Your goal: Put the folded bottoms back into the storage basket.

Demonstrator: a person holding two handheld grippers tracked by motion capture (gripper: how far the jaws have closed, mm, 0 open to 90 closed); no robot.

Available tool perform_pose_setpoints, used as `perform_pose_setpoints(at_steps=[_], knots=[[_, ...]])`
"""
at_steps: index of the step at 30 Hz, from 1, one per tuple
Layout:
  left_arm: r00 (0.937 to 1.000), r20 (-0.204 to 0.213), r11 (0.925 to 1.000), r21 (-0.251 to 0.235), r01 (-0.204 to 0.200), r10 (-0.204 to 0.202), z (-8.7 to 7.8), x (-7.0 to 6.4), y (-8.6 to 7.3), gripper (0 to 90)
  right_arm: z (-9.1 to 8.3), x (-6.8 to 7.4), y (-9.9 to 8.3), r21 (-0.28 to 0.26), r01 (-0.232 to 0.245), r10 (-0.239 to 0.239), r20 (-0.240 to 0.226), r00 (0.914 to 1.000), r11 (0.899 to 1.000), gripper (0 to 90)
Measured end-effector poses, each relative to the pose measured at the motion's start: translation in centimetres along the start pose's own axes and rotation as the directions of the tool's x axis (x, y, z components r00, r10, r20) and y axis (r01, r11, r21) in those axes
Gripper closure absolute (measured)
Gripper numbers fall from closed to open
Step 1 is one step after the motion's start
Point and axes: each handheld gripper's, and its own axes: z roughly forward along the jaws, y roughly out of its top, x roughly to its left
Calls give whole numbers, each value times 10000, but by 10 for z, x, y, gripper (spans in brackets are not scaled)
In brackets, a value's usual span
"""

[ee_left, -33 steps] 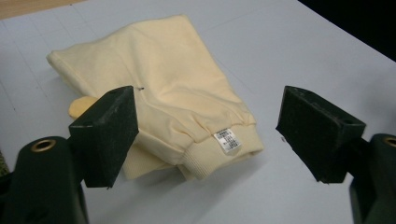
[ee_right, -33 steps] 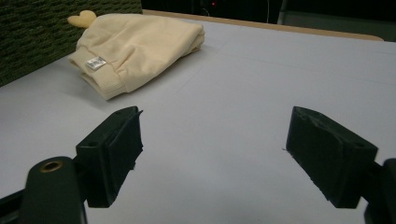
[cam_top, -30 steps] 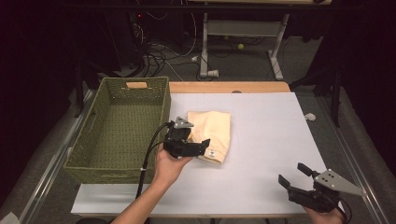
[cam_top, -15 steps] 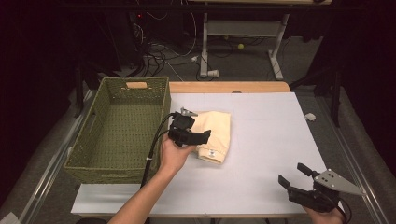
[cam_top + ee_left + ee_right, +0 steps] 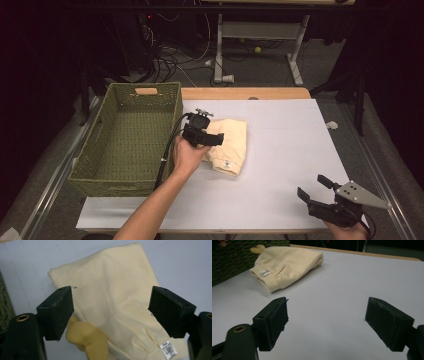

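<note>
Overhead light is brightening the white table (image 5: 280, 150) while the surrounding room is lying in darkness. The folded cream garment (image 5: 117, 302) is appearing sharp between the left gripper's (image 5: 111, 312) jaws; those jaws are blurring nearest the lens.

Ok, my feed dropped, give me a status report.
Left gripper open above folded cream garment. Right gripper open, idle at table's near corner. Green basket beside garment. Nothing in the way.

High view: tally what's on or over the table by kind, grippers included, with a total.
Baskets: 1, green woven basket
Garments: 1, folded cream garment
Grippers: 2, left gripper and right gripper, both open
Total: 4
</note>
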Motion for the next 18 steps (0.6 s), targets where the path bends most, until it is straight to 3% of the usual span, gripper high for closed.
perform_pose_setpoints(at_steps=[8,12,18], knots=[[9995,-71,9987,412,308,-305,13,6,6,181,0,0,0,1,9,-9,-18,10000,10000,192],[9966,277,9949,659,761,-781,22,12,8,180,1,0,0,29,33,-33,-11,10000,10000,192],[9969,-3,9919,995,786,-789,32,16,12,176,1,0,0,31,33,-33,-28,10000,10000,192]])
